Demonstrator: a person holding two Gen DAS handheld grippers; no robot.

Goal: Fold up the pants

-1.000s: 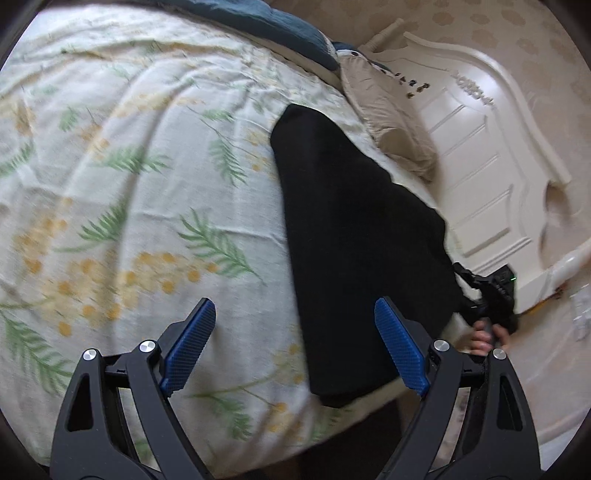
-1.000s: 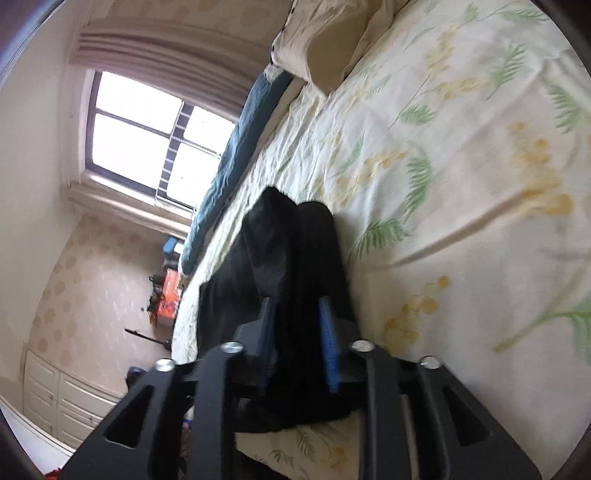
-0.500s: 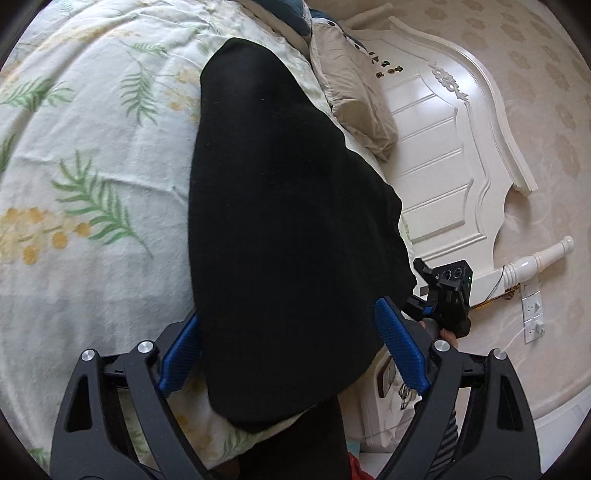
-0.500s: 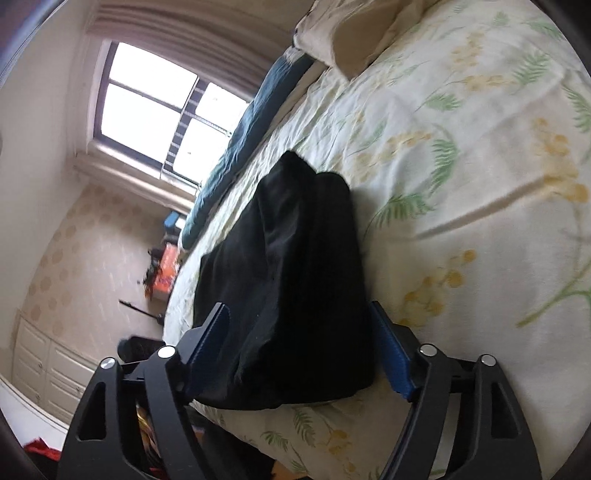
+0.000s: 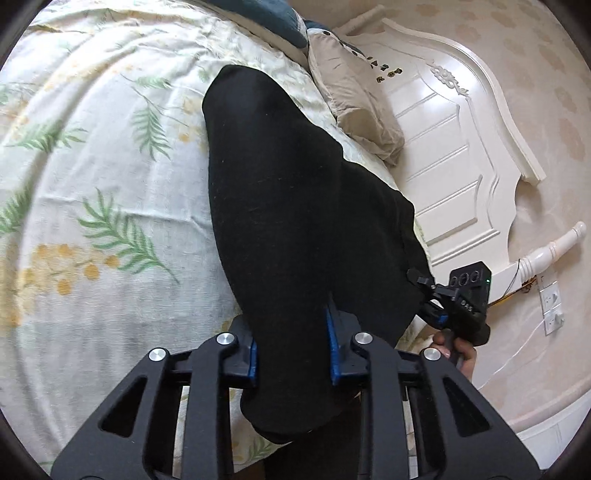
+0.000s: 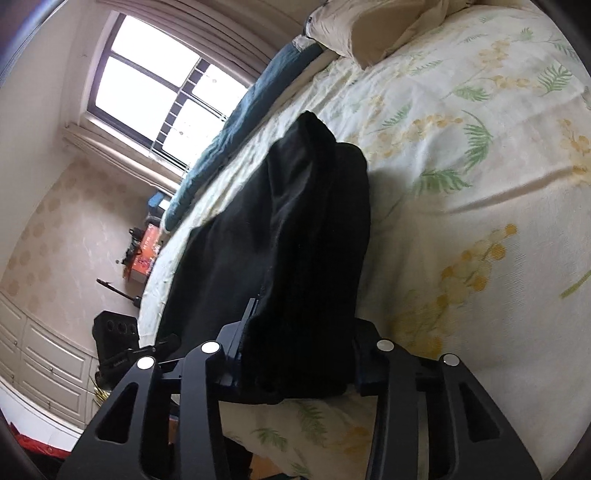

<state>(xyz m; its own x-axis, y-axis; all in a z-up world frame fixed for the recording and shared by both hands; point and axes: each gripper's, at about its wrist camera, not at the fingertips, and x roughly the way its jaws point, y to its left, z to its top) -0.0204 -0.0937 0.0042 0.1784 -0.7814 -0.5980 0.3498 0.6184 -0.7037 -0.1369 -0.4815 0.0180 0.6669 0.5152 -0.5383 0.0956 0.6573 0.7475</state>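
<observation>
Black pants [image 5: 288,206] lie folded lengthwise on the floral bedsheet [image 5: 92,177], near the bed's edge. My left gripper [image 5: 291,350] is shut on the near end of the pants, the cloth bunched between its blue pads. My right gripper [image 6: 299,362] is shut on the other end of the pants [image 6: 303,229], which rise in a thick fold between its fingers. The right gripper also shows in the left wrist view [image 5: 458,306], held by a hand at the bed's edge.
A beige pillow [image 5: 354,96] and a blue blanket [image 5: 258,14] lie at the head of the bed, by the white headboard [image 5: 461,147]. A window [image 6: 155,85], white drawers [image 6: 40,369] and an orange box [image 6: 142,254] stand beyond the bed.
Both grippers closed on the pants: the left came in from the open sheet and shut on one end; the right opened briefly, then shut again on the other end.
</observation>
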